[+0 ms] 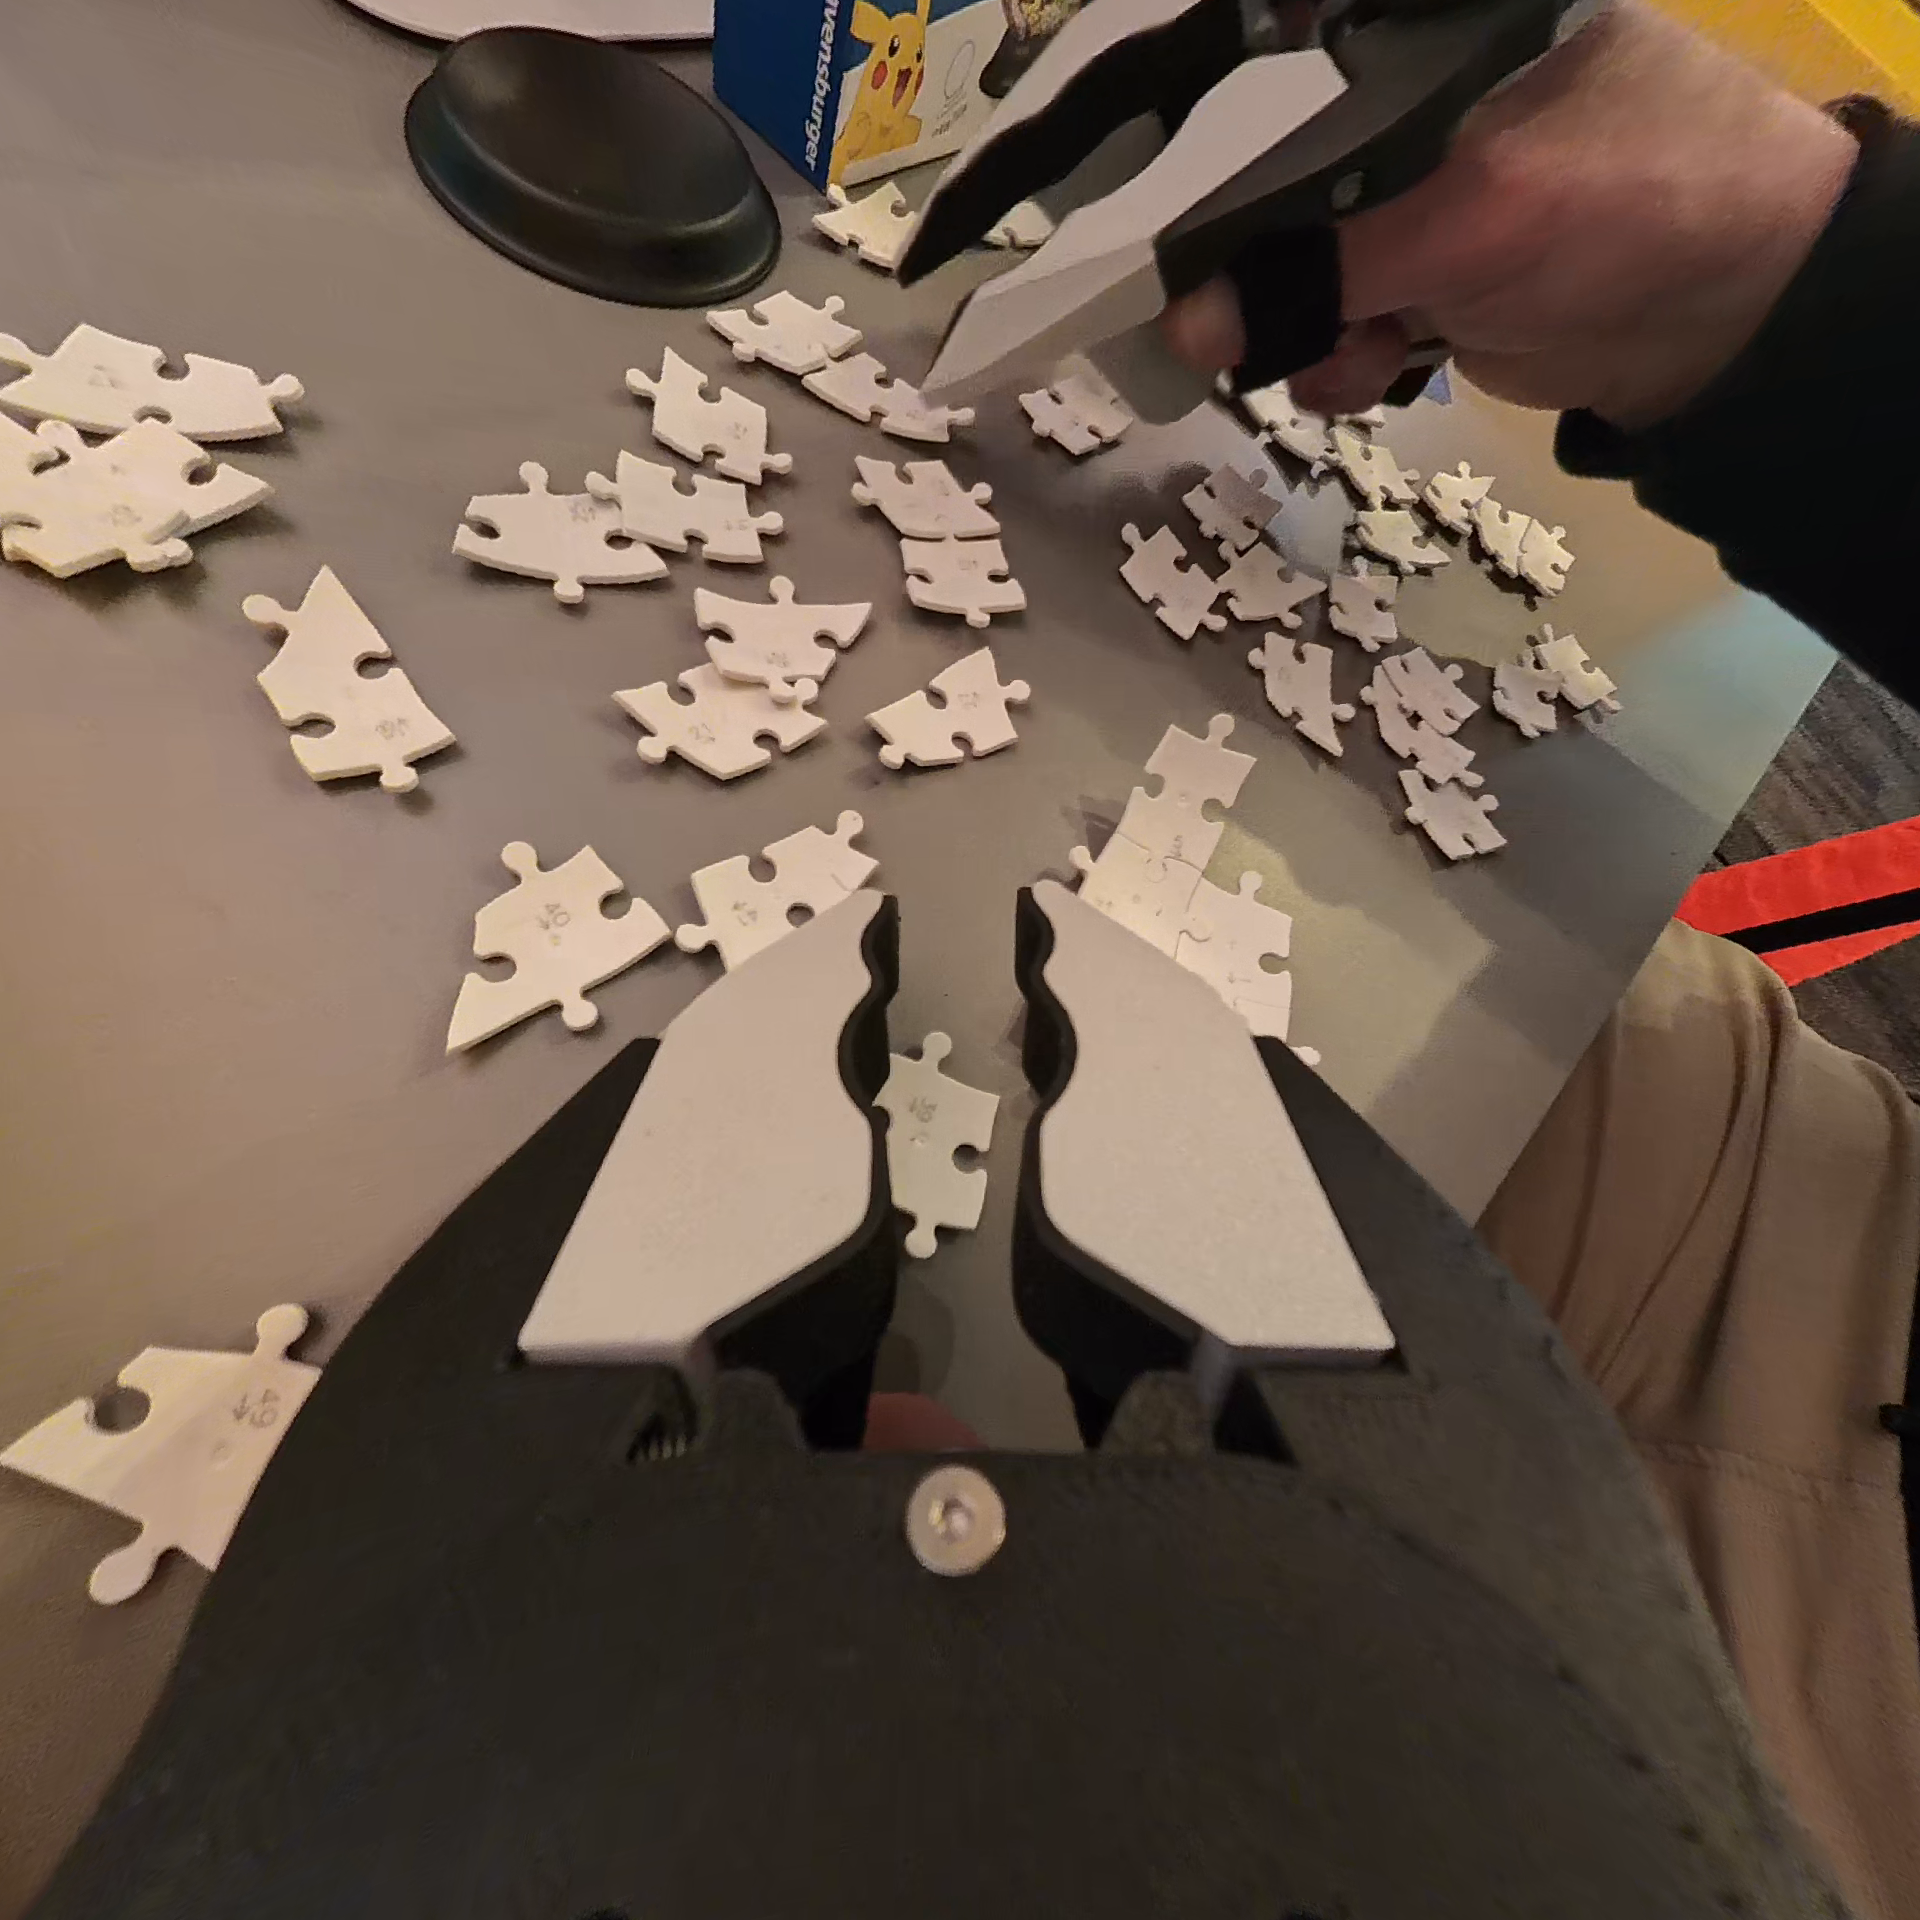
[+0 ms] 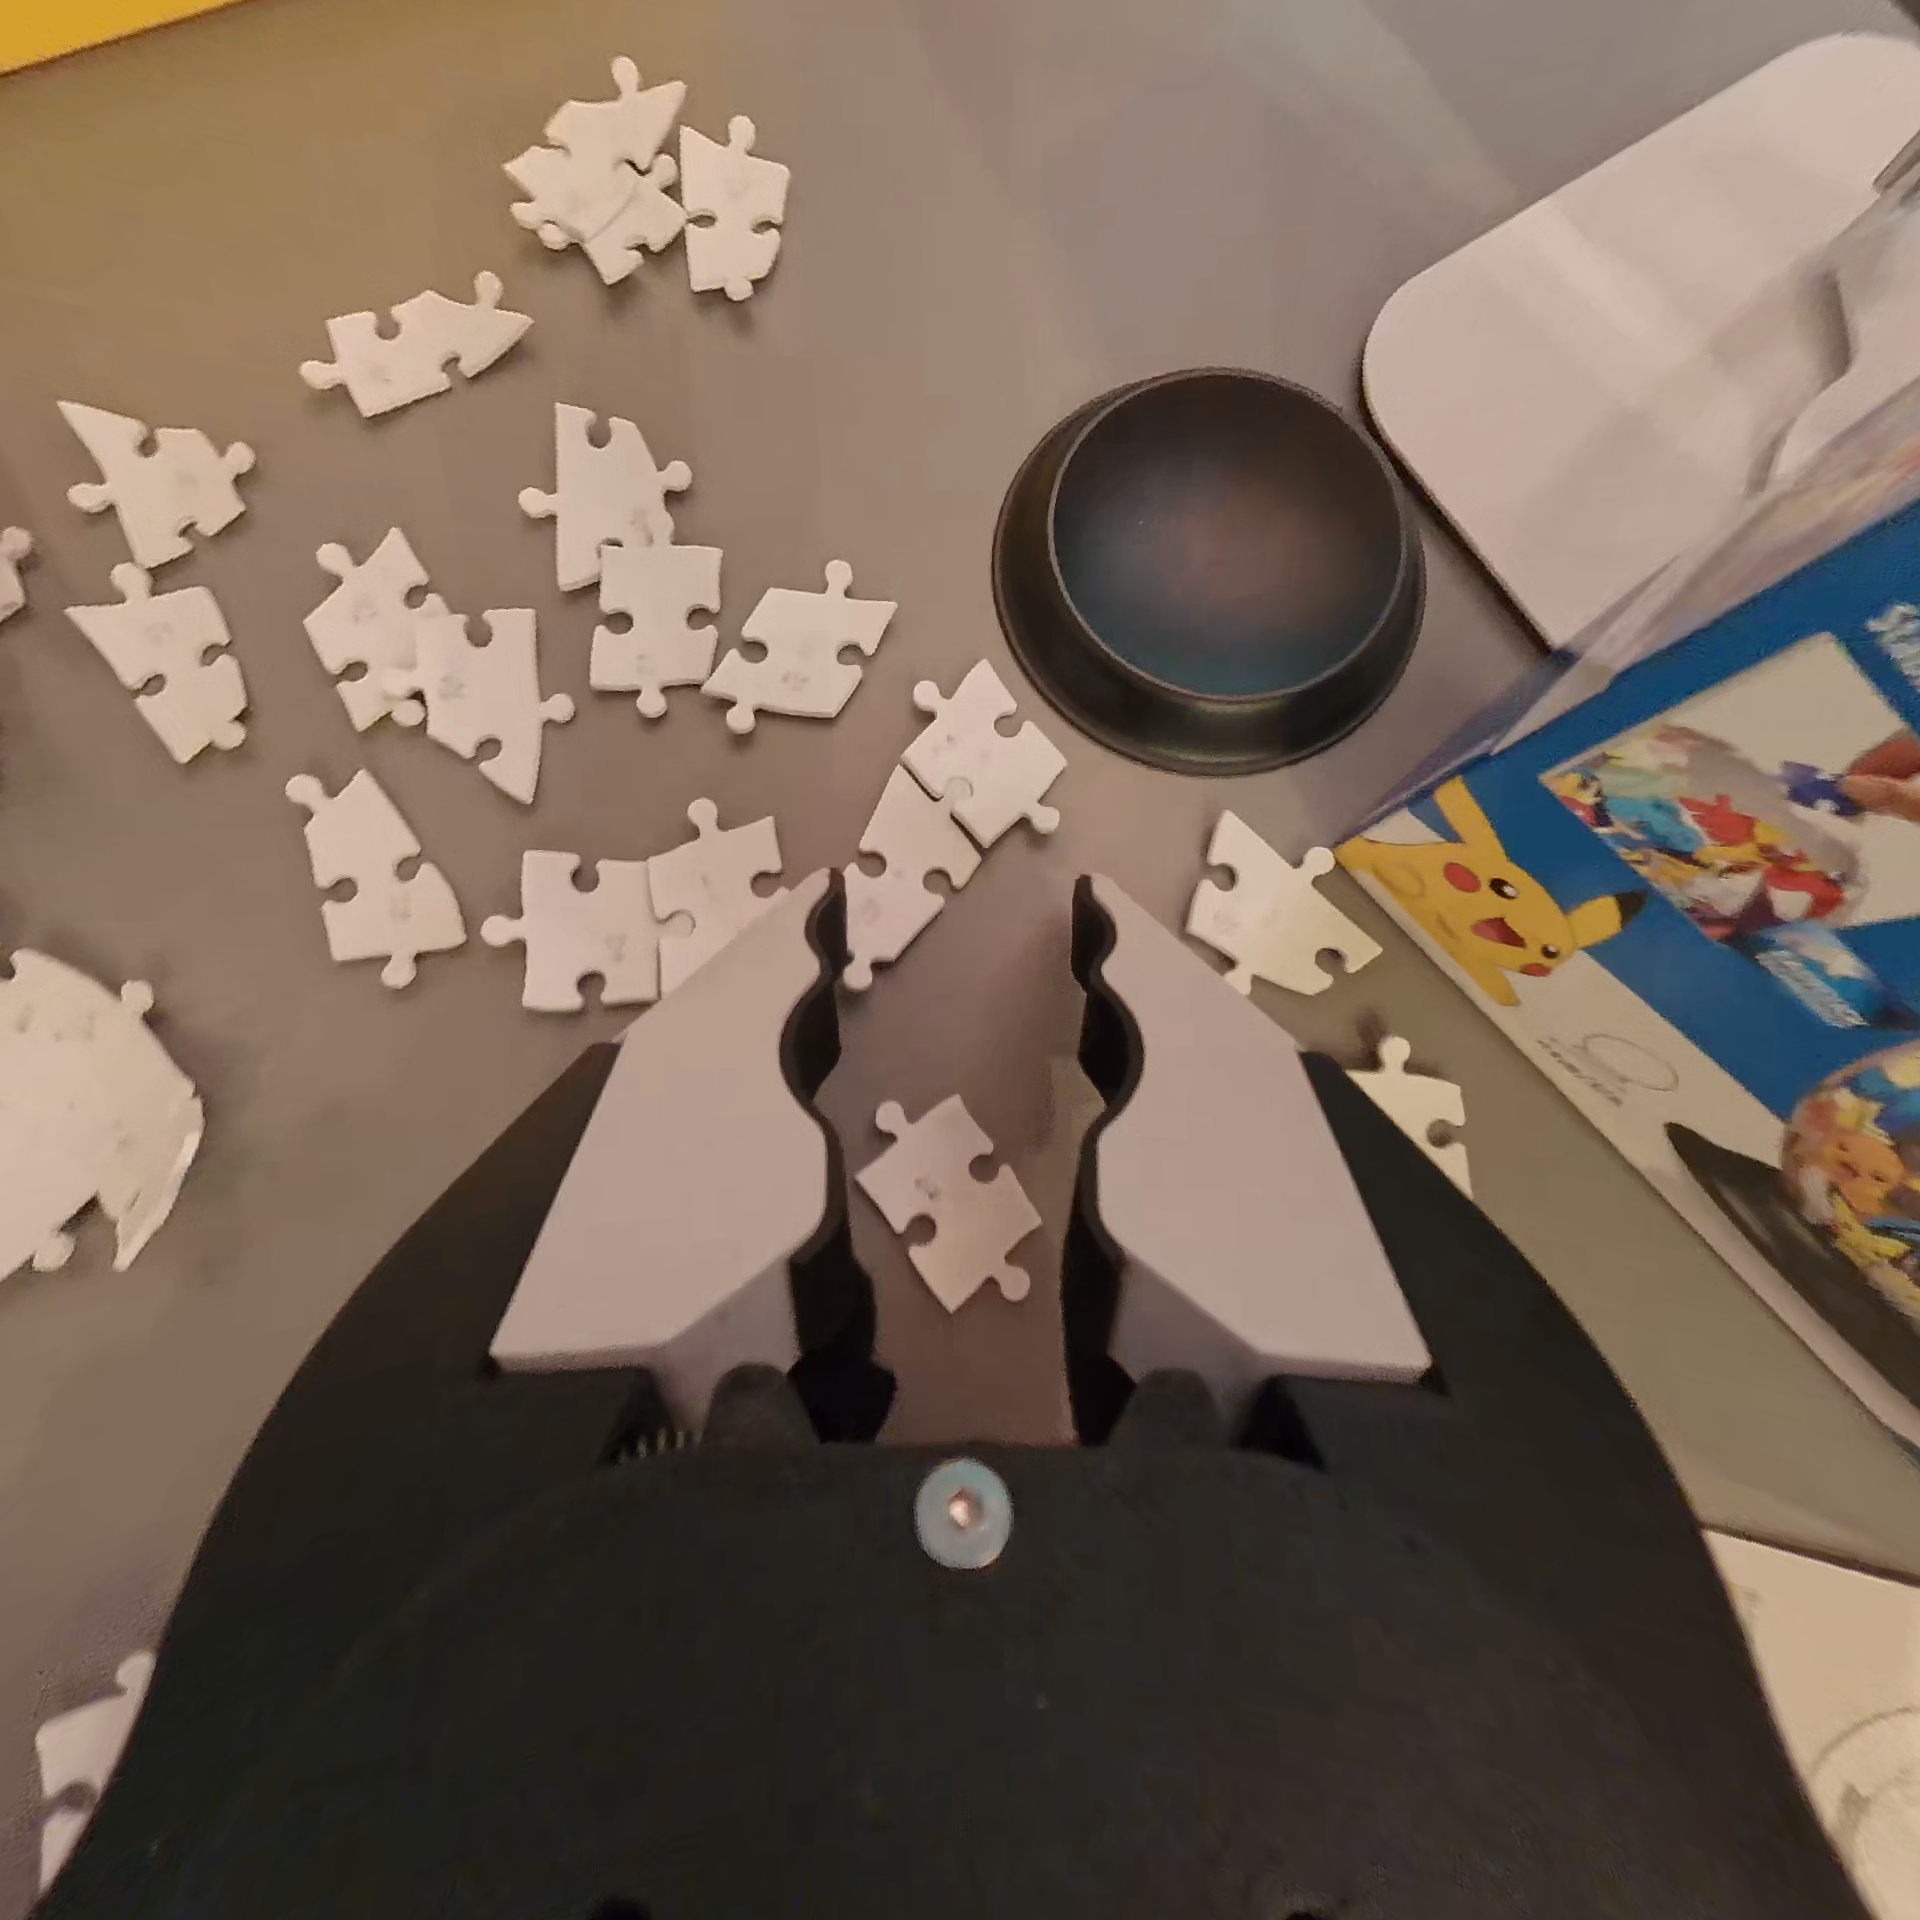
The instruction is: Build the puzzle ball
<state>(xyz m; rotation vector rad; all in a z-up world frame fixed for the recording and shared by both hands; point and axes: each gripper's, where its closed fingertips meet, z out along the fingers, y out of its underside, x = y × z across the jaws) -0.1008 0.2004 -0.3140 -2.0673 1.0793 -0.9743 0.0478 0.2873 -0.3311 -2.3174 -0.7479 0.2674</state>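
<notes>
Many white puzzle pieces [image 1: 717,488] lie blank side up on the grey table [image 1: 156,935]. My left gripper [image 1: 956,914] is open and empty, low over the near edge, with one loose piece [image 1: 935,1138] on the table under its gap. A joined curved section [image 1: 1195,894] lies just right of its tip. My right gripper [image 2: 956,894] is open and empty over a loose piece [image 2: 948,1195]. Two joined pieces [image 2: 956,800] lie just past its tips. The right gripper also shows in the left wrist view [image 1: 920,327], held by a hand [image 1: 1610,229].
A black round stand [image 2: 1210,571] sits beyond the right gripper; it also shows in the left wrist view [image 1: 592,166]. The blue puzzle box [image 2: 1662,883] lies to the right, a white pad [image 2: 1610,364] behind it. The table edge [image 1: 1662,883] runs along the right, a person's beige clothing beyond. Across from one pair of fingers to the other is roughly 20 centimetres. About 6 centimetres separates my right fingertips from the loose piece [image 2: 948,1195]. My left wrist view [image 1: 1074,415] looks at it from another angle. The joined curved section [image 1: 1195,894] sits 7 centimetres or so from the ends of my left fingers. It turns up in the right wrist view [image 2: 73,1160] as well.
</notes>
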